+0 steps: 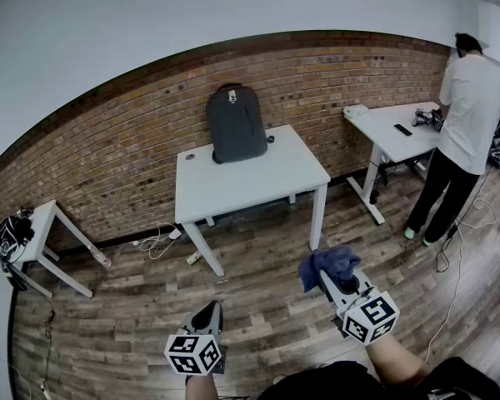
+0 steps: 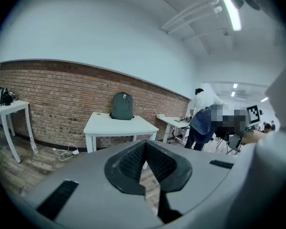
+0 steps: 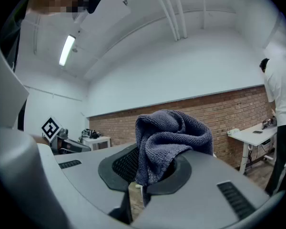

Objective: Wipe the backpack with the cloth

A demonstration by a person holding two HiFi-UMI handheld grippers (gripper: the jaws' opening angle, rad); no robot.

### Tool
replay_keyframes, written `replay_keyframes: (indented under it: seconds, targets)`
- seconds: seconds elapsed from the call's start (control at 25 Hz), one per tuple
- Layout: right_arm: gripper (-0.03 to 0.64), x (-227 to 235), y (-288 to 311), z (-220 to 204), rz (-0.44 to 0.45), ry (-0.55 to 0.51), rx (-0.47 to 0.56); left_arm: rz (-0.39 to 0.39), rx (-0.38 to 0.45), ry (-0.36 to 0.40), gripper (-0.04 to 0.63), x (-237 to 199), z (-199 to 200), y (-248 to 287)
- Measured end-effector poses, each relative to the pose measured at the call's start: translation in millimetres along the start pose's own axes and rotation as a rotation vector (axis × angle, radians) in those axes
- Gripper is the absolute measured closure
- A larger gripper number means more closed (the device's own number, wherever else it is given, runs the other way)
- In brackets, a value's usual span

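Wooden floor (image 1: 258, 307) lies open between the two grippers and the benches. At the far left a small white side table (image 1: 46, 215) stands by the brick wall (image 1: 117, 157), with white cables (image 1: 154, 240) on the floor to its right. The left gripper (image 1: 208, 315) hangs low over the floor, well apart from the bench. In its own view the jaws meet at the tips with nothing between them.

Beyond it the white bench (image 1: 258, 186) has its back edge at the wall. The dark grey backpack (image 1: 236, 123) stands upright at that edge and leans on the bricks. The top toward the front edge is bare.

The right gripper (image 1: 327, 275) pinches a blue-grey cloth (image 1: 333, 261), which bulges above the jaws. Further right, after a gap of floor, a person (image 1: 471, 111) stands at a second bench (image 1: 392, 132).

The left gripper view shows the backpack (image 2: 122, 106) and the ceiling lamps (image 2: 229, 6). The right gripper view shows the knitted weave of the cloth (image 3: 174, 130), but not the backpack.
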State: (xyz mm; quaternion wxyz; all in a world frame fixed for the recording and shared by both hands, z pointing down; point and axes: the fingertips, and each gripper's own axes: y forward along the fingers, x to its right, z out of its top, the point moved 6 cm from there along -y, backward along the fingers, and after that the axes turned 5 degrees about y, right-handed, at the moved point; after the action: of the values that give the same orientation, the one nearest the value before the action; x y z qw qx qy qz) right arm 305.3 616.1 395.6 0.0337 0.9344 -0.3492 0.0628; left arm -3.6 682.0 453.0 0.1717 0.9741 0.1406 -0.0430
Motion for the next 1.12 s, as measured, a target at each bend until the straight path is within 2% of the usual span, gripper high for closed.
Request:
replay_keyframes:
  seconds: [0.28, 0.44, 0.84, 1.12]
  targets:
    - [0.578, -48, 7, -5, -0.032, -0.033, 0.016, -0.028, -0.013, 0.001, 0.601, -39, -12, -20]
    - [0.578, -60, 6, -9, -0.041, -0.057, 0.005, -0.037, 0.001, 0.007, 0.601, -48, -9, -27]
    - [0.578, -55, 41, -11, -0.004, -0.068, 0.035, -0.012, 0.026, 0.004, 0.601, -68, -7, -15]
    - [0.578, -26, 87, -10, 0.028, -0.062, 0.059, 0.018, 0.033, 0.023, 0.601, -86, 9, 28]
